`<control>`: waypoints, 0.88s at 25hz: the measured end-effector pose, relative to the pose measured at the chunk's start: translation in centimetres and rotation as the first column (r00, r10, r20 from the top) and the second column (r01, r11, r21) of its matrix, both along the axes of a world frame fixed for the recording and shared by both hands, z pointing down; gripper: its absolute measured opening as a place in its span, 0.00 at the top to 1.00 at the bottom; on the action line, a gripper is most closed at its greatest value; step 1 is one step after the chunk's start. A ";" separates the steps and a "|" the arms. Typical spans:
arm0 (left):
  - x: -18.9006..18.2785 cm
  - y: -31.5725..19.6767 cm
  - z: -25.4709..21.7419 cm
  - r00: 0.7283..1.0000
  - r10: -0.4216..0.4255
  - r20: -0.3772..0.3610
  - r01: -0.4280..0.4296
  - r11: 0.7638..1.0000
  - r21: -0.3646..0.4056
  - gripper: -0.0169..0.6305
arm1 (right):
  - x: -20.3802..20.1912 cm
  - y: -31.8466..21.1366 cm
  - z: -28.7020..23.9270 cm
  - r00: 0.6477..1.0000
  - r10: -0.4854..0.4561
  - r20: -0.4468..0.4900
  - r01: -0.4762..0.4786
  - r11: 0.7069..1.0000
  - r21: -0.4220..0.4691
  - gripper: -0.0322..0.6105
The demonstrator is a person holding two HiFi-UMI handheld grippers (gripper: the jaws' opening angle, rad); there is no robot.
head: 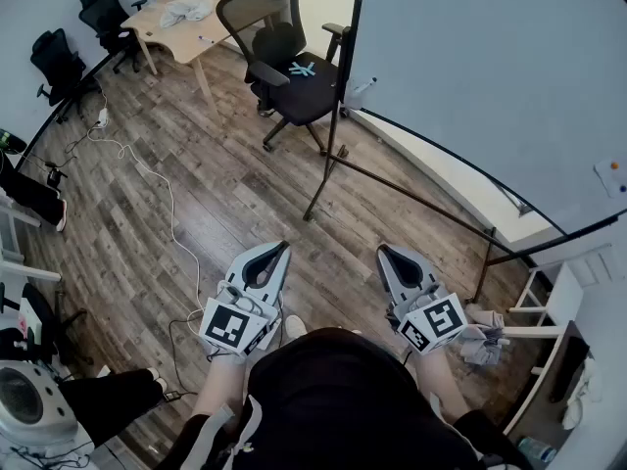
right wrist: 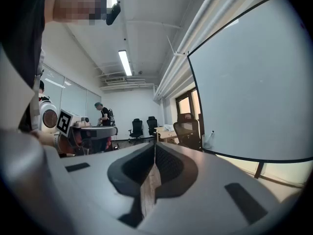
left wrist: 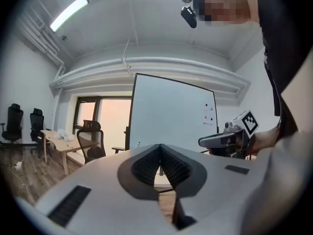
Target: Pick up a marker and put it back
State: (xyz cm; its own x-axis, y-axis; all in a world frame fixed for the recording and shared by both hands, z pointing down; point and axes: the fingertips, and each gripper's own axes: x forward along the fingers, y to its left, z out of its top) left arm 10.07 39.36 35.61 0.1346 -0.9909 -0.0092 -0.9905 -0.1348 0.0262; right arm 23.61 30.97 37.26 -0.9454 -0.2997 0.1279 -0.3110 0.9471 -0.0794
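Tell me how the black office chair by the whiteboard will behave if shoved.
The office chair will probably roll rather than tip, because its star base sits on smooth wood floor. The small blue thing lying loose on its seat may slide off.

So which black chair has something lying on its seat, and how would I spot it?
Find the big whiteboard on its black stand. Right beside one of its posts, near the wooden desk, stands a black office chair. Unlike the other black chairs by the wall, it has a small light-blue thing on its seat.
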 end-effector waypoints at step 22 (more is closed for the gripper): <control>-10.5 1.4 5.1 0.998 -0.041 -0.040 0.037 0.996 -0.077 0.96 | -8.9 0.1 3.6 0.999 0.034 0.018 -0.031 0.993 -0.111 0.92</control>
